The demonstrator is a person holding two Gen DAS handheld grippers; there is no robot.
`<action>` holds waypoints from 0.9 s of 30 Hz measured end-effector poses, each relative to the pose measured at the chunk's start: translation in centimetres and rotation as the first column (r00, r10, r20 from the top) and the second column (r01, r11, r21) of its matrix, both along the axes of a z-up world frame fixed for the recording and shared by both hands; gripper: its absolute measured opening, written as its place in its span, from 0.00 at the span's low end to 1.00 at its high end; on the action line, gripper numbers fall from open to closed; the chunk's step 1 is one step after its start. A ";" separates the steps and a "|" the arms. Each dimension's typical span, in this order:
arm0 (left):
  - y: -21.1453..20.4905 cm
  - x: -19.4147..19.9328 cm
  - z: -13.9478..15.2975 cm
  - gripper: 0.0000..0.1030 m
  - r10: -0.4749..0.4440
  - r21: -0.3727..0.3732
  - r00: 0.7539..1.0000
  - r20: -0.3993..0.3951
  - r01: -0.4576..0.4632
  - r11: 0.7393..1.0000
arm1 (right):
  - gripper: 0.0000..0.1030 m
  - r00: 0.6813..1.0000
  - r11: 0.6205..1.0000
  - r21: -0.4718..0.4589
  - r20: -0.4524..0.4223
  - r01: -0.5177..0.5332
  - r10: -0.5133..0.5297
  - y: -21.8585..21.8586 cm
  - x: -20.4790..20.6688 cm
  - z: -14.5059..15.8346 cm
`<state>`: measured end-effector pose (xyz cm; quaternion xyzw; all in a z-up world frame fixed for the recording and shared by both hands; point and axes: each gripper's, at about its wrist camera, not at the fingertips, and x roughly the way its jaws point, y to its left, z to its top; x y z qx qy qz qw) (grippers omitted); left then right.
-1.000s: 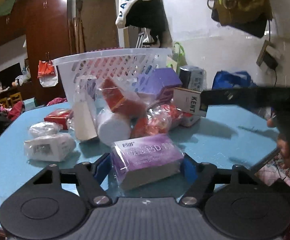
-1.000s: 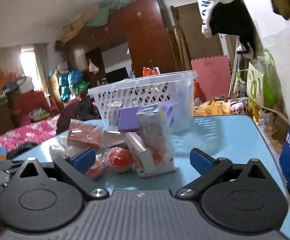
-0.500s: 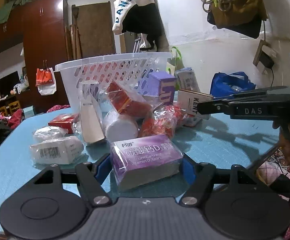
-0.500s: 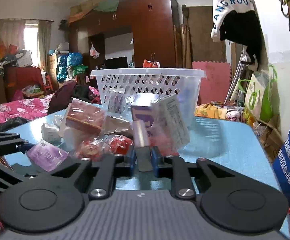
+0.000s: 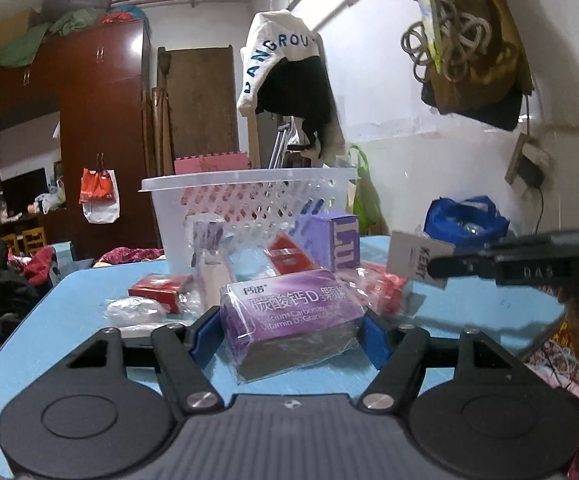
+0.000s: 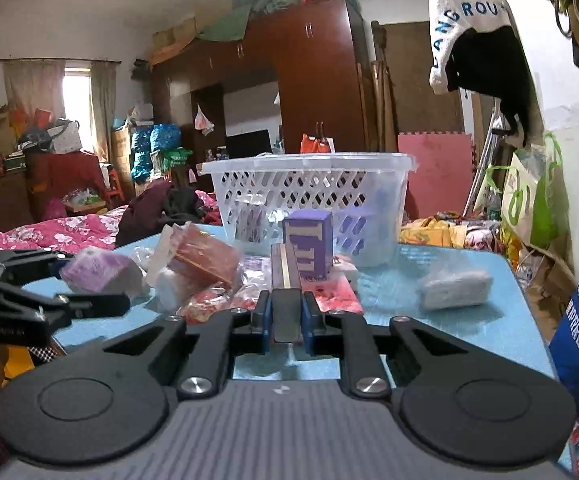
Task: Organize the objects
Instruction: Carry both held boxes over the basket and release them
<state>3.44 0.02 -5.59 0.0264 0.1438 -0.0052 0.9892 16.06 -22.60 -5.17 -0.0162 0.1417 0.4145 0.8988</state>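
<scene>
Your left gripper (image 5: 289, 330) pinches the purple calcium box (image 5: 291, 316) over the blue table (image 5: 77, 312). Your right gripper (image 6: 285, 320) clamps the KENT carton (image 5: 417, 258) edge-on before the white basket (image 6: 309, 184).

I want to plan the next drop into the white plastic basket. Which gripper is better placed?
Probably the right gripper: it grips the thin KENT box, lined up with the white plastic basket. The left gripper, holding the purple calcium box, sits lower.
</scene>
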 end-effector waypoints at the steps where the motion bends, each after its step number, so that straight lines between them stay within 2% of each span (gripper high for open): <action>1: 0.3 0.0 0.0 0.72 0.003 -0.011 1.000 0.000 -0.003 1.000 | 0.16 1.000 1.000 0.003 -0.009 -0.003 0.003 0.0 0.2 -0.1; 5: 1.6 0.3 0.7 0.71 0.013 -0.049 1.000 0.015 -0.012 0.999 | 0.17 1.000 1.000 0.018 -0.006 -0.004 0.004 -0.1 0.4 0.1; 8: 2.5 0.4 2.1 0.71 -0.001 -0.072 0.999 0.040 0.003 0.997 | 0.17 0.999 0.999 0.043 0.032 -0.006 0.005 -0.3 0.2 1.7; 12: 3.6 1.8 5.7 0.71 0.014 -0.075 0.995 0.101 -0.006 0.997 | 0.17 0.994 0.999 0.045 0.107 -0.014 0.009 1.0 1.0 5.1; 16: 4.5 6.2 10.3 0.72 0.021 -0.086 0.994 0.105 -0.012 0.996 | 0.17 0.990 0.999 0.025 0.141 -0.029 0.025 4.1 4.2 9.0; 19: 5.3 11.8 12.9 0.71 0.034 -0.097 0.998 0.048 -0.030 0.995 | 0.17 0.993 0.997 0.047 0.110 -0.054 0.048 6.2 7.3 11.3; 21: 6.1 16.1 13.8 0.71 0.047 -0.114 0.999 -0.017 -0.049 0.992 | 0.17 0.992 0.999 0.010 0.123 -0.040 0.038 8.0 9.1 12.3; 22: 6.6 18.1 13.8 0.71 0.043 -0.126 0.998 -0.054 -0.049 0.991 | 0.17 0.990 1.000 -0.025 0.141 0.000 0.004 9.1 10.1 12.6; 24: 7.5 21.5 13.4 0.71 0.074 -0.143 0.989 -0.127 -0.093 0.985 | 0.17 0.996 0.996 -0.081 0.087 0.022 -0.015 10.7 12.5 12.6; 27: 8.5 23.5 12.3 0.71 0.084 -0.192 0.980 -0.179 -0.119 0.974 | 0.17 0.999 0.992 -0.123 0.048 0.018 -0.012 11.6 13.9 11.9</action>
